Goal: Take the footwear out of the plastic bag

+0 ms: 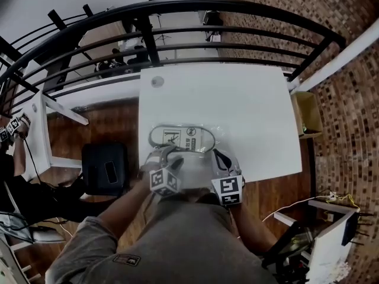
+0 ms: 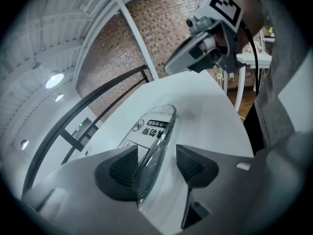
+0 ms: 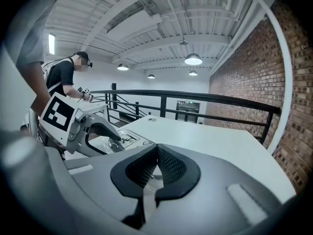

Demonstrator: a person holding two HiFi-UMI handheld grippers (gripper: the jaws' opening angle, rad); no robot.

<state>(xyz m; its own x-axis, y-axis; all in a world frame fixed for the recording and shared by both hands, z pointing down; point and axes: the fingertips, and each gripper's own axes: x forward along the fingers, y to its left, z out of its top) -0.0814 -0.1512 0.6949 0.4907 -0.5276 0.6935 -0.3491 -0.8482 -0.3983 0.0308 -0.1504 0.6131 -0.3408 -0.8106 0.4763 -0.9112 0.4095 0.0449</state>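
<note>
A clear plastic bag point(image 1: 180, 138) with a white warning label lies at the near edge of the white table point(image 1: 237, 105). Dark-edged footwear point(image 1: 155, 136) shows through it. My left gripper point(image 1: 170, 157) is at the bag's near left end. In the left gripper view its jaws point(image 2: 156, 163) stand open, with the bag's point(image 2: 154, 131) edge between the pads. My right gripper point(image 1: 218, 158) is at the bag's near right corner. Its jaws point(image 3: 156, 168) are shut, and clear film of the bag point(image 3: 124, 140) is pinched between the pads. Each gripper shows in the other's view: right gripper point(image 2: 205, 53), left gripper point(image 3: 83, 126).
A black railing point(image 1: 177, 34) curves round behind the table. On the wooden floor a black case point(image 1: 105, 168) sits to the left and a cardboard box point(image 1: 308, 114) to the right. Another person point(image 3: 66, 77) stands at a second white table point(image 1: 41, 129) on the left.
</note>
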